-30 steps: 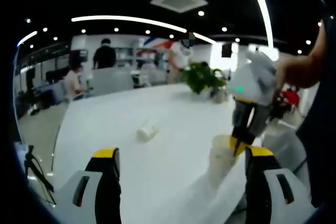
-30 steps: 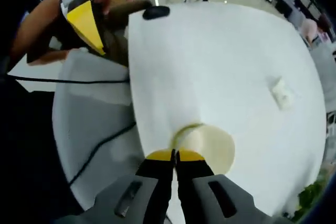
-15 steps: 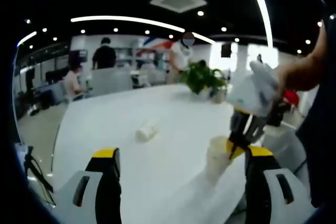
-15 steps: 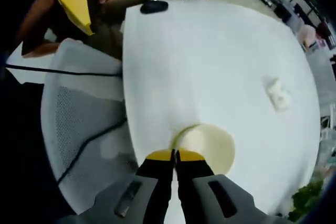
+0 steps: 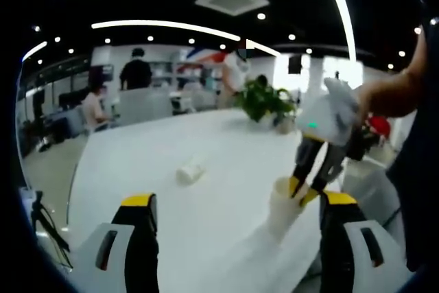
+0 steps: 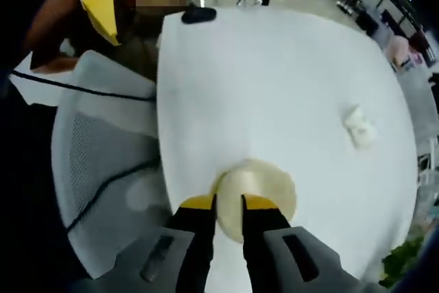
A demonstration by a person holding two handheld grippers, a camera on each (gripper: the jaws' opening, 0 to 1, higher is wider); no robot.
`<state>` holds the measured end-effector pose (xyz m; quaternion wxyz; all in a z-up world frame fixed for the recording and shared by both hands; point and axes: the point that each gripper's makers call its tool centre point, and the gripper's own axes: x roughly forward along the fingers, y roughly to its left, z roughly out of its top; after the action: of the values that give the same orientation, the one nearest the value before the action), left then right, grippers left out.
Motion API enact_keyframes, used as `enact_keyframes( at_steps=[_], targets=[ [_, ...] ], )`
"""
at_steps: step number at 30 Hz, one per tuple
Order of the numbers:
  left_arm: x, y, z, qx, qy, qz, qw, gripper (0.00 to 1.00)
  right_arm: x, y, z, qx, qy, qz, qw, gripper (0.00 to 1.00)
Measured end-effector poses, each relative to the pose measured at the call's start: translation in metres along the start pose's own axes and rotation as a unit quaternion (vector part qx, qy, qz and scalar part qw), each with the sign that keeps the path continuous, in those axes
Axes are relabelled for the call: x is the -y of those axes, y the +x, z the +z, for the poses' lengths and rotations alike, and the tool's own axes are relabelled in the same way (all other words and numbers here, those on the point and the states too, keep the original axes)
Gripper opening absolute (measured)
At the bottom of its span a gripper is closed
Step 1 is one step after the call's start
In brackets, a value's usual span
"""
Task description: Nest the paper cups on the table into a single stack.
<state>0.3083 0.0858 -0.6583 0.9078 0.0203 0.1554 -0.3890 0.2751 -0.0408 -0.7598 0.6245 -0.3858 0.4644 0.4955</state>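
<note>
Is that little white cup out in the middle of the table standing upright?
No, the paper cup lies tipped on its side on the white table, apart from the upright cup near the right gripper.

Upright cup (image 5: pixel 282 200), toppled cup (image 5: pixel 191 171) apart.

Matt paper cup (image 6: pixel 257 190), smooth white table (image 6: pixel 274 80) (faintly glossy)

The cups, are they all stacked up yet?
Not yet. Nothing counts as finished. In hand: the right hand-held gripper hangs over an upright paper cup near the table's edge, its jaws a little apart astride the cup's rim; I cannot tell whether other cups already sit inside it. Left to do: another cup lies on its side farther out. The left hand-held gripper is open and holds nothing.
</note>
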Motion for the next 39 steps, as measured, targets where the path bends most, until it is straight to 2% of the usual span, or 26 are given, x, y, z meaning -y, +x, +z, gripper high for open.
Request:
enact_keyframes(
  at_steps=[3,6,12,16,20,23,24,27,30,32,33,34,36,38,39],
  targets=[
    [0.001,0.001,0.0,-0.001,0.0,-0.001,1.0,0.96,0.005,-0.003,0.004,0.024,0.003,-0.003,0.9997,0.33],
    [0.002,0.002,0.0,-0.003,0.001,-0.003,1.0,0.96,0.011,-0.007,0.006,0.038,0.007,-0.003,0.9992,0.41],
    [0.002,0.005,0.001,-0.004,0.002,-0.006,1.0,0.97,0.018,-0.021,0.011,0.068,0.01,-0.009,0.9976,0.48],
    [0.001,0.005,0.004,-0.003,0.007,-0.005,1.0,0.98,0.027,-0.038,0.018,0.116,0.019,-0.015,0.9929,0.59],
    [-0.003,0.007,0.007,0.001,0.012,-0.002,0.9999,0.98,0.051,-0.056,0.015,0.164,0.049,-0.041,0.9844,0.61],
    [-0.007,0.006,0.01,0.006,0.006,0.003,1.0,0.98,0.069,-0.072,0.008,0.198,0.076,-0.058,0.9754,0.62],
    [-0.009,0.006,0.01,0.009,0.004,0.007,0.9999,0.98,0.077,-0.08,0.006,0.219,0.081,-0.069,0.9699,0.63],
    [-0.013,0.007,0.011,0.013,0.0,0.014,0.9998,0.98,0.089,-0.094,-0.005,0.247,0.102,-0.085,0.9598,0.67],
    [-0.015,0.007,0.011,0.014,-0.003,0.015,0.9998,0.98,0.099,-0.108,-0.027,0.274,0.133,-0.103,0.9467,0.68],
    [-0.014,0.008,0.009,0.012,-0.001,0.015,0.9998,0.98,0.102,-0.117,-0.038,0.302,0.147,-0.115,0.9348,0.7],
    [-0.015,0.009,0.007,0.01,-0.001,0.014,0.9999,0.98,0.102,-0.118,-0.044,0.308,0.152,-0.117,0.932,0.71],
    [-0.015,0.009,0.006,0.009,-0.001,0.014,0.9999,0.98,0.103,-0.122,-0.049,0.326,0.154,-0.123,0.9247,0.72],
    [-0.016,0.009,0.007,0.015,-0.001,0.017,0.9997,0.98,0.104,-0.123,-0.061,0.34,0.175,-0.132,0.9146,0.77],
    [-0.019,0.009,0.007,0.023,0.004,0.025,0.9994,0.98,0.104,-0.122,-0.07,0.355,0.174,-0.148,0.9065,0.81],
    [-0.021,0.009,0.007,0.022,0.007,0.029,0.9993,0.98,0.103,-0.121,-0.075,0.357,0.172,-0.155,0.9051,0.83]
  ],
)
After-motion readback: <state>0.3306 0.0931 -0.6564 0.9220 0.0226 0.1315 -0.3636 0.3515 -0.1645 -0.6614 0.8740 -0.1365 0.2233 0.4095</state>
